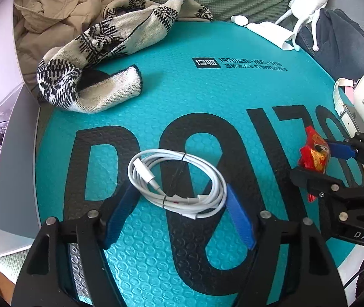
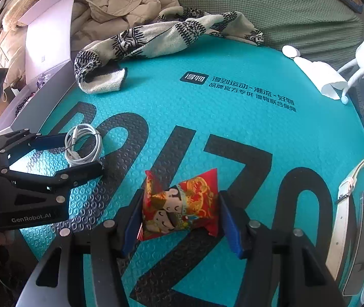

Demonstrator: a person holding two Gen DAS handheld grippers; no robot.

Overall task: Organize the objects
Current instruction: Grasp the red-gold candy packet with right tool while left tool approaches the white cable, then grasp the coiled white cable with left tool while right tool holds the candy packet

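The right gripper (image 2: 180,213) holds a red printed packet (image 2: 182,204) between its blue pads (image 2: 229,226), both pads pressing its sides, above a teal embossed mat (image 2: 233,133) with large black lettering. At left, the left gripper (image 2: 87,151) has a coiled white cable (image 2: 83,144) between its fingers; whether the fingers press on it cannot be told. A black-and-cream knitted scarf (image 2: 156,41) lies along the mat's far edge, an open white box (image 2: 46,51) stands at upper left, and a white belt (image 2: 345,204) lies at the right edge.
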